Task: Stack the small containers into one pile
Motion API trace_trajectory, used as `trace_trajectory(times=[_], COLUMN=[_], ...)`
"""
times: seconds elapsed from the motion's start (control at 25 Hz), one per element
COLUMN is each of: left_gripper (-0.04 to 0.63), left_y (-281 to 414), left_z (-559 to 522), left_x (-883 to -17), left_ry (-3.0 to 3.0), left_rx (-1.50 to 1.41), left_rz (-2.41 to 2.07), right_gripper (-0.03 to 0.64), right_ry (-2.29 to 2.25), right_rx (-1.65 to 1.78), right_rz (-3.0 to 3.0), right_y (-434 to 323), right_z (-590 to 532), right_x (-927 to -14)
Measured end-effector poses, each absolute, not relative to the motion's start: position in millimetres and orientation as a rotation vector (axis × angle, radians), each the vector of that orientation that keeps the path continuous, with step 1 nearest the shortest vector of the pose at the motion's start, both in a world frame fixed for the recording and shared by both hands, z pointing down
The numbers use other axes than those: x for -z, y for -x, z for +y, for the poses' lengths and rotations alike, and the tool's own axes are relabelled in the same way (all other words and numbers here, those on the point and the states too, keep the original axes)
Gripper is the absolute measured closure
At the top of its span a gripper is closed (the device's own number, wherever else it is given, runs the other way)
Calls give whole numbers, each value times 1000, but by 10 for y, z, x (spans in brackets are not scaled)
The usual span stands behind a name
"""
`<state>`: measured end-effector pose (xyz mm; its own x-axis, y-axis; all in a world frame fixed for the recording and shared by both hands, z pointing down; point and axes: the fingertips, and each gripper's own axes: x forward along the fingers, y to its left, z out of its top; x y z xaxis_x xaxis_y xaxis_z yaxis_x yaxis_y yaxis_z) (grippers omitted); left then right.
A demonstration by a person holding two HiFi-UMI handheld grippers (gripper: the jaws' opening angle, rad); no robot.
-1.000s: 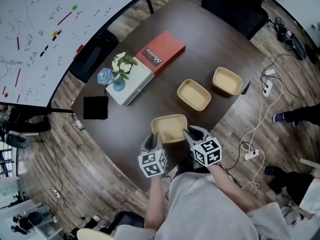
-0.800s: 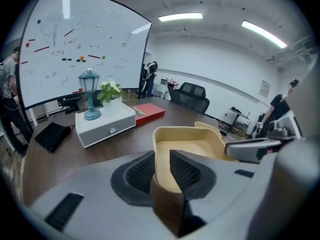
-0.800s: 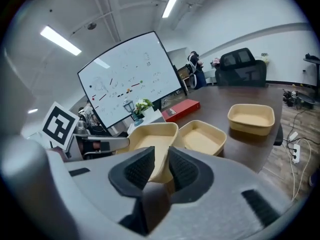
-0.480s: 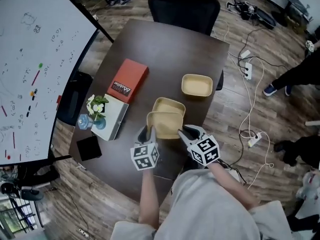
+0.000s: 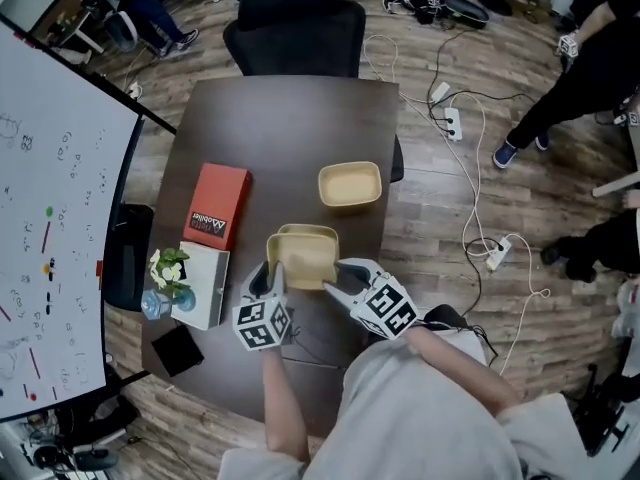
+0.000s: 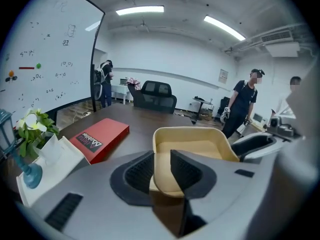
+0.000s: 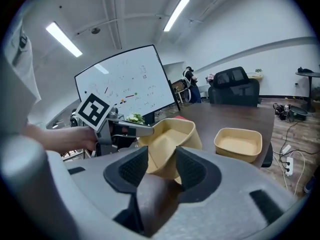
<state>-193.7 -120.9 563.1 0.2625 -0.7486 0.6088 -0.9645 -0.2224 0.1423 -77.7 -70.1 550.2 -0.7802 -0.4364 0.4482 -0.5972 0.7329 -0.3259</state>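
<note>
Three tan containers are on the dark table point(image 5: 220, 128). One container point(image 5: 350, 185) stands alone at the far right. The top container point(image 5: 300, 260) rests tilted on a second container point(image 5: 312, 231), offset toward me. My left gripper point(image 5: 272, 273) is at its left wall; the wall point(image 6: 161, 154) fills the gap between the pads, though the jaws are opening. My right gripper point(image 5: 335, 271) is at the right corner, jaws opening. That corner point(image 7: 165, 139) lies loose between the spread pads. The lone container point(image 7: 238, 143) also shows in the right gripper view.
A red box point(image 5: 215, 206) and a white box point(image 5: 200, 278) with a flower vase point(image 5: 160, 293) lie left of the stack. A black square point(image 5: 180, 348) is near the table's front-left corner. An office chair point(image 5: 295, 28) stands at the far end. Cables point(image 5: 455, 123) cross the floor at right.
The held container went from the table's near edge forward onto the second container. The right jaws have spread wider. The head view has swung, so the table looks turned.
</note>
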Motion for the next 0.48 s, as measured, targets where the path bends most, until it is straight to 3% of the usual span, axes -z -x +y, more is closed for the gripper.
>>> trace_trajectory(times=[0.48], left_gripper=[512], left_y=[2039], left_z=[-1584], left_x=[-5218], left_ry=[-2174], left_rx=[-580], left_rz=[-1479], right_gripper=[437], right_ry=[-794], right_rx=[-659], right_rz=[-2603], right_y=[891], right_z=[-815], right_x=[-5500])
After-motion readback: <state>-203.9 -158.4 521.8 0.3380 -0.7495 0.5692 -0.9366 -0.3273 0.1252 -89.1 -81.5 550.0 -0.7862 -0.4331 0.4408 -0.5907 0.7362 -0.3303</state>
